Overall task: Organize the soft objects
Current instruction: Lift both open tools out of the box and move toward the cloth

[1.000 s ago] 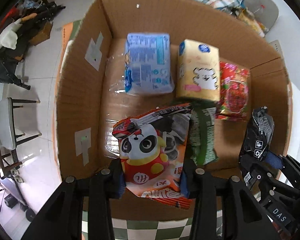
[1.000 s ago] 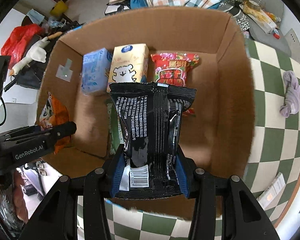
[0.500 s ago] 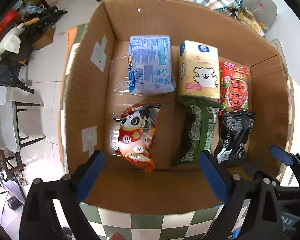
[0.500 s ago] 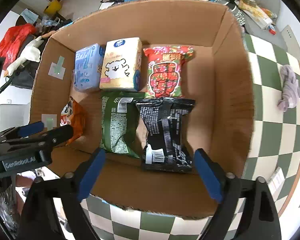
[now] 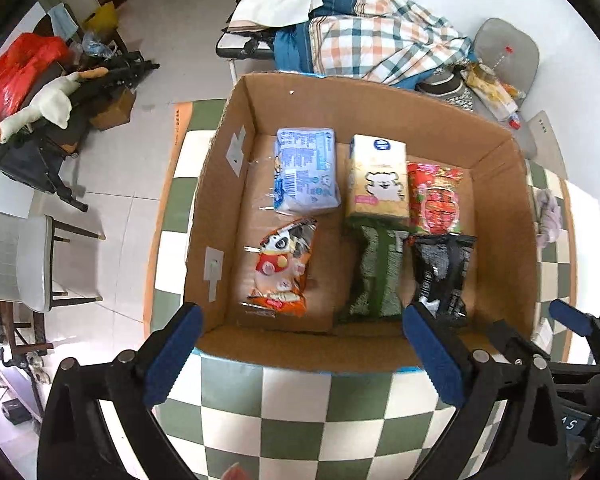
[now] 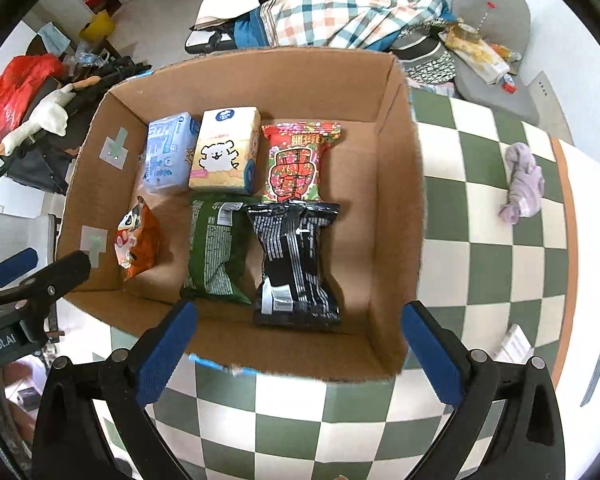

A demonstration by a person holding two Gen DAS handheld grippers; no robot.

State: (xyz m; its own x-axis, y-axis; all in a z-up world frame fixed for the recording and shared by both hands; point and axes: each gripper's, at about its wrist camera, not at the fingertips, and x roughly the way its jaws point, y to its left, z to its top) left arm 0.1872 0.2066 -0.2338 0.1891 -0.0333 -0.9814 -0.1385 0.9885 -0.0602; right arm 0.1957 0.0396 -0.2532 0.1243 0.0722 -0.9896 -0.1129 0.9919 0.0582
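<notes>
A cardboard box [image 5: 220,200] [image 6: 396,208] holds several soft packs. The back row has a blue pack [image 5: 306,170] [image 6: 166,156], a yellow bear pack [image 5: 378,184] [image 6: 226,152] and a red snack bag [image 5: 436,200] [image 6: 298,162]. The front row has an orange panda bag [image 5: 282,268] [image 6: 134,240], a green bag [image 5: 378,276] [image 6: 218,252] and a black bag [image 5: 444,276] [image 6: 296,264]. My left gripper [image 5: 300,356] is open and empty above the box's near edge. My right gripper [image 6: 298,352] is open and empty there too.
The box stands on a green and white checkered table [image 6: 500,264]. A lilac cloth [image 6: 522,180] [image 5: 548,216] lies on the table right of the box. A white chair [image 5: 16,260], a bed with a plaid blanket [image 5: 380,40] and floor clutter lie beyond.
Both grippers opened and let go: the panda bag and the black bag now lie in the box's front row. Both grippers have pulled back and up from the box.
</notes>
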